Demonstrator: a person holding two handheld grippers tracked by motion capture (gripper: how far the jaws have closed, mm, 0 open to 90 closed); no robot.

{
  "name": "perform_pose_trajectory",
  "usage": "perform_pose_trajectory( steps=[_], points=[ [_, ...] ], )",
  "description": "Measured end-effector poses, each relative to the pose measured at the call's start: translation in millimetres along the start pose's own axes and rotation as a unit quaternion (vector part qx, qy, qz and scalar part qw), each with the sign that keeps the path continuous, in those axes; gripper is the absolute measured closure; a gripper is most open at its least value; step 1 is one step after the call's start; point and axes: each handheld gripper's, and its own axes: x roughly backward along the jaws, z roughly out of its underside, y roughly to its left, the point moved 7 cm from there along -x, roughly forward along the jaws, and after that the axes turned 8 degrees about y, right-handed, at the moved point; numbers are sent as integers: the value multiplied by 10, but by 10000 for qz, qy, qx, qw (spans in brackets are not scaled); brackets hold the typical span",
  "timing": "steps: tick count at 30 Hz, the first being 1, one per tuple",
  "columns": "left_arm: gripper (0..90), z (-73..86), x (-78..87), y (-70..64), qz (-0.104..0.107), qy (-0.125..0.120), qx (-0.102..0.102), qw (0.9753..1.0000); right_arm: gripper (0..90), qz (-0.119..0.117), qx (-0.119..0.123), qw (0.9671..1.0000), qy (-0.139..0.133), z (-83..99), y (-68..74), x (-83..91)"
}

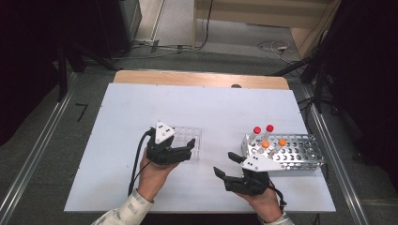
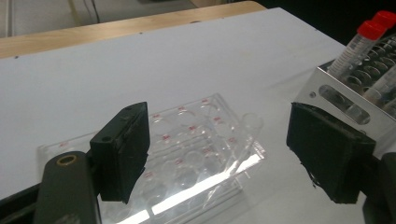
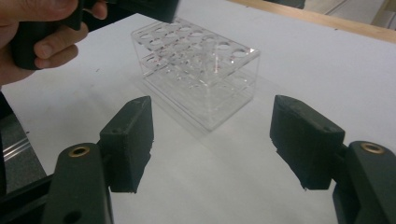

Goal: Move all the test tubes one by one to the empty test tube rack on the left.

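The clear acrylic rack [image 1: 187,142] sits empty near the middle of the white counter [image 1: 117,140], and the left gripper [image 1: 180,151] hovers over its near-left edge with its jaws wide apart, holding nothing. The right gripper [image 1: 226,164] is just as open and empty, just left of the metal rack [image 1: 300,154] at the right that carries four capped tubes [image 1: 263,136]. The likeliest trouble is a nudge: the acrylic rack looks light and could slide if a jaw catches its rim. The tilted tubes could also tip if the right gripper clips them.
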Motion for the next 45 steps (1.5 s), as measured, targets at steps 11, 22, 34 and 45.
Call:
perform_pose_trajectory(
  steps=[11,22,34,45],
  points=[
    [201,43,127,248,-54,-73,360,9993,288,237,-173,9995,-148,124,-148,319],
    [185,59,101,236,-77,-51,321,9994,291,624,-278,9976,-121,313,-307,502],
    [171,78,69,224,-111,-8,275,9996,328,961,-806,9921,-100,471,-683,480],
    [164,85,57,212,-99,-8,263,9996,474,1171,-771,9901,-36,493,-792,359]
  ],
)
